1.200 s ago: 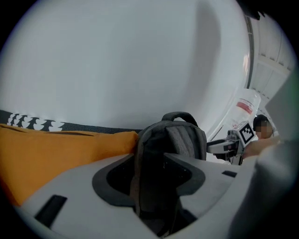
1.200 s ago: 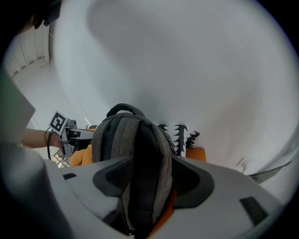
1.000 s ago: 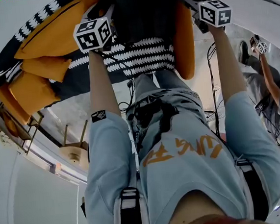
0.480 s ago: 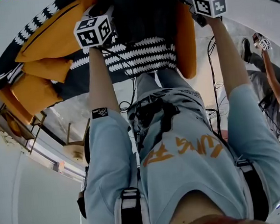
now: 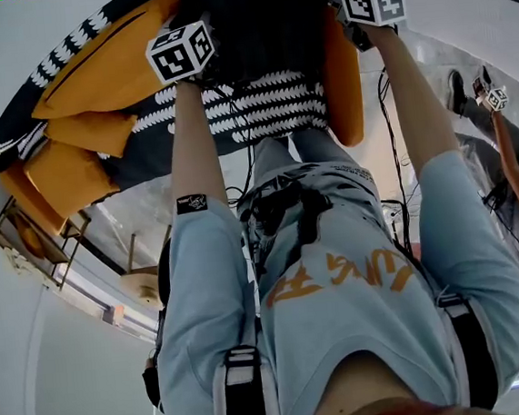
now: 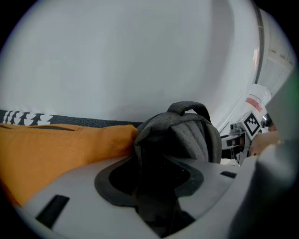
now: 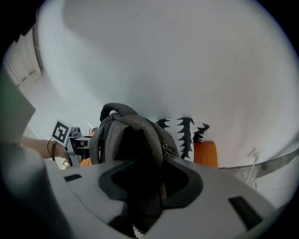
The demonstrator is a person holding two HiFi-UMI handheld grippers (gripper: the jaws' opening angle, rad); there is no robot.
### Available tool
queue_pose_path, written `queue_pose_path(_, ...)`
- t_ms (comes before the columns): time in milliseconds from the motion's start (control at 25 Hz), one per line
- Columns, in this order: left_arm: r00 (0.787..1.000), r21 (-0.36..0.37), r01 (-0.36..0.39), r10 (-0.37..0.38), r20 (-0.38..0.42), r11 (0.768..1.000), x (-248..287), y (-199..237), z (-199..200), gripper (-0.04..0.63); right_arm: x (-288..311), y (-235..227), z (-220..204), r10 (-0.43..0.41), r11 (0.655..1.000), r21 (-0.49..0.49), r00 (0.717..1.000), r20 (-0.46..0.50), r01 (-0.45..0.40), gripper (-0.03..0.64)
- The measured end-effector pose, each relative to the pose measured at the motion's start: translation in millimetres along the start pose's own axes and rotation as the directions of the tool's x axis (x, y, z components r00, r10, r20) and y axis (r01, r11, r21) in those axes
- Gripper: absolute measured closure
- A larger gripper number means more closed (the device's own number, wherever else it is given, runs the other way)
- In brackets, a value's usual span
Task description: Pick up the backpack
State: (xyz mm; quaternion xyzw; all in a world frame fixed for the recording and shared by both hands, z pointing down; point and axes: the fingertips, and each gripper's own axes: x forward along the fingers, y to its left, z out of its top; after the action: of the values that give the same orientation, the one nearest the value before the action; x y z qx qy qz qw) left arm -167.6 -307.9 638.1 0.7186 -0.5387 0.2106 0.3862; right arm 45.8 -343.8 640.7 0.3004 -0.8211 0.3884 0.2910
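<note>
The left gripper (image 6: 155,186) and right gripper (image 7: 142,186) each have their jaws clamped on the grey backpack (image 6: 187,135), held far out above the orange cushions (image 5: 100,71). Both grippers have moved slightly farther away, so the lift appears to be under way.

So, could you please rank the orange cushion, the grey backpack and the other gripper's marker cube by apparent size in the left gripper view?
1. orange cushion.
2. grey backpack, nearly as large; its lower part is hidden by the jaws, so unsure.
3. marker cube, clearly smallest, though farther away.
</note>
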Motion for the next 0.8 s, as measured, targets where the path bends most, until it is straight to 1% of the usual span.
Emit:
queue_pose_path(80, 1.000, -0.030, -0.014, 0.015, 0.021, 0.999, -1.8, -7.1, 6.6, 0.425, -9.6, -2.9, 3.3, -0.026, 0.999, 0.027, 1.000, 0.018, 0.025, 0.478)
queue_pose_path(160, 0.999, -0.058, -0.020, 0.021, 0.024, 0.998, -8.2, -15.8, 6.0, 0.435, -20.8, -2.6, 0.4, -0.046, 0.998, 0.045, 0.998, 0.034, 0.045, 0.489)
queue_pose_path(280, 1.000, -0.085, -0.004, 0.006, 0.020, 0.996, -23.9, -25.1, -2.9, 0.457, -35.3, 7.4, -10.3, -0.059, 0.997, 0.057, 0.997, 0.051, 0.056, 0.499)
queue_pose_path(440, 0.998, -0.109, 0.012, -0.005, 0.065, 0.994, -51.4, -30.3, -17.6, 0.466, -50.9, 28.2, -24.1, -0.060, 0.997, 0.053, 0.995, 0.077, 0.056, 0.505)
queue_pose_path(600, 0.997, -0.110, 0.009, 0.000, 0.080, 0.994, -76.0, -41.3, -40.9, 0.469, -68.8, 45.2, -48.3, -0.071, 0.995, 0.070, 0.992, 0.100, 0.064, 0.511)
queue_pose_path(680, 0.996, -0.105, -0.011, 0.020, 0.086, 0.994, -86.9, -44.0, -48.1, 0.469, -76.2, 53.9, -55.7, -0.091, 0.993, 0.080, 0.990, 0.108, 0.082, 0.509)
queue_pose_path(800, 0.994, -0.109, -0.045, 0.055, 0.092, 0.993, -103.7, -46.6, -58.1, 0.468, -86.5, 68.2, -65.8, -0.134, 0.989, 0.070, 0.985, 0.107, 0.127, 0.509)
